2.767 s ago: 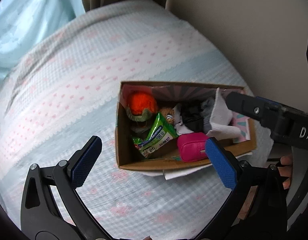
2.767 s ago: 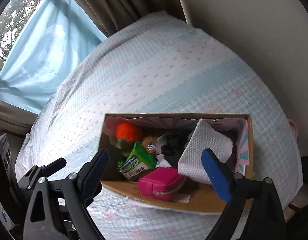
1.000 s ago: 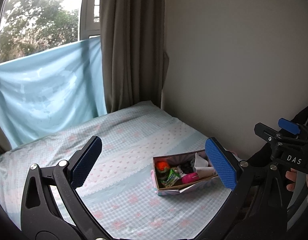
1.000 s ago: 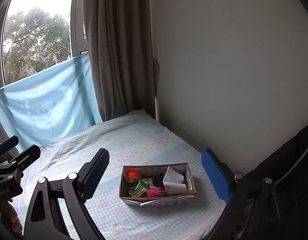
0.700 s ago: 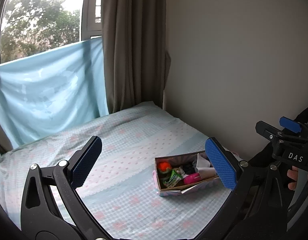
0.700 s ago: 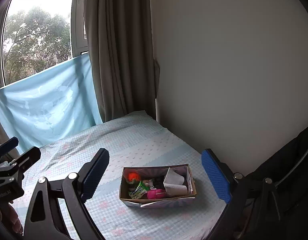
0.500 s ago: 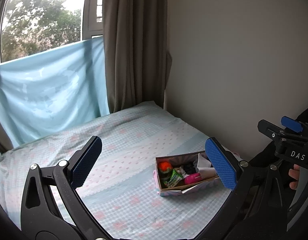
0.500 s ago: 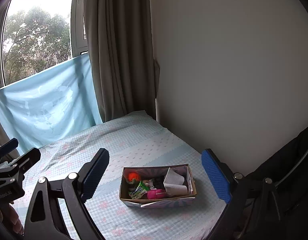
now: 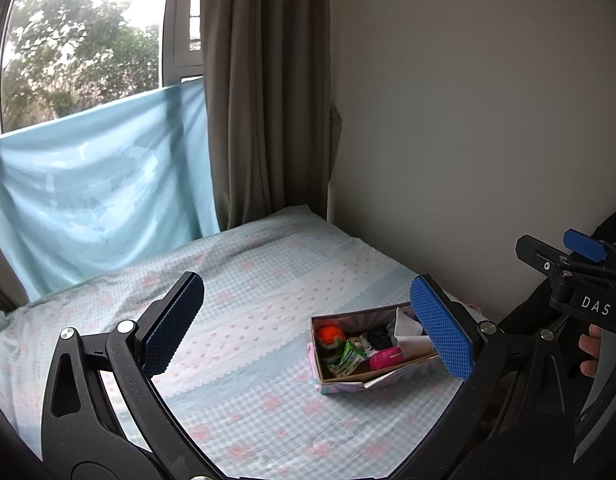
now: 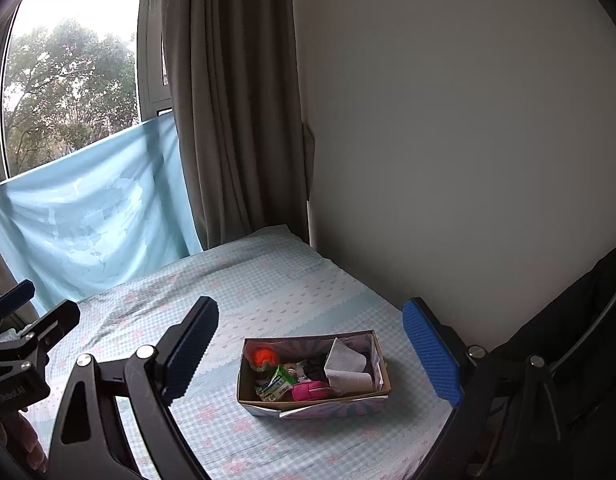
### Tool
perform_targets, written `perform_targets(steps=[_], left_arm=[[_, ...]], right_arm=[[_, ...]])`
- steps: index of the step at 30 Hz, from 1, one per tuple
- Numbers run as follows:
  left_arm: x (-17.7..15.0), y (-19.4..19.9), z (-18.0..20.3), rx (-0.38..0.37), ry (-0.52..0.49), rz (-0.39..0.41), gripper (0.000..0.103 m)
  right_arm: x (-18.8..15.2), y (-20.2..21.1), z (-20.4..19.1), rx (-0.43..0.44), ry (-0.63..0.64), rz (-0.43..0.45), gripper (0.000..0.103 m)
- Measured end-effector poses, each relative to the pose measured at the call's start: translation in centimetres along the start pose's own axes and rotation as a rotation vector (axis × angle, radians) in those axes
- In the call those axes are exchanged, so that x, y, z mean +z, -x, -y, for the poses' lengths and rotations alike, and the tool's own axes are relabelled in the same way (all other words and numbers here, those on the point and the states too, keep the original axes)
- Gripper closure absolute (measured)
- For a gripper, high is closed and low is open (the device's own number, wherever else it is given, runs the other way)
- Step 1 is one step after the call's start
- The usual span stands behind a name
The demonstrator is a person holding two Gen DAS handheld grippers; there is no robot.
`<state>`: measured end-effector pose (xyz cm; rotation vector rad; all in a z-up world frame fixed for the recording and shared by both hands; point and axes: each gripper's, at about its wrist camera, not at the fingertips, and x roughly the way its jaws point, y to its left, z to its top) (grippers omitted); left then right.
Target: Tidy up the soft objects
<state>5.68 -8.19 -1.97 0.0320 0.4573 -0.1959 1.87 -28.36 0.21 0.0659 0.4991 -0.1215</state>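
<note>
A cardboard box point(image 10: 313, 398) sits on the bed point(image 10: 268, 288) near the wall; inside lie an orange knitted ball point(image 10: 264, 357), a green packet point(image 10: 276, 386), a pink pouch point(image 10: 311, 392) and a white cloth point(image 10: 345, 366); the left gripper point(image 9: 308, 328) and right gripper point(image 10: 311, 352) hover well apart from it, jaws spread wide, empty.

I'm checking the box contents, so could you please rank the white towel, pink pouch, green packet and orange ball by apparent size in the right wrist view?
1. white towel, clearly largest.
2. green packet and pink pouch: look alike, and both are partly hidden, so unranked.
3. orange ball, smallest, though it lies farther from the camera.
</note>
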Motion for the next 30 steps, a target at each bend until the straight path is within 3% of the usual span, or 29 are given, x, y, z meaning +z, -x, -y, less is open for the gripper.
perform_targets(steps=[30], left_arm=[[-0.1, 1.4, 2.7, 0.043, -0.045, 0.103, 0.0]], right_arm=[[-0.1, 0.9, 1.7, -0.023, -0.028, 0.023, 0.011]])
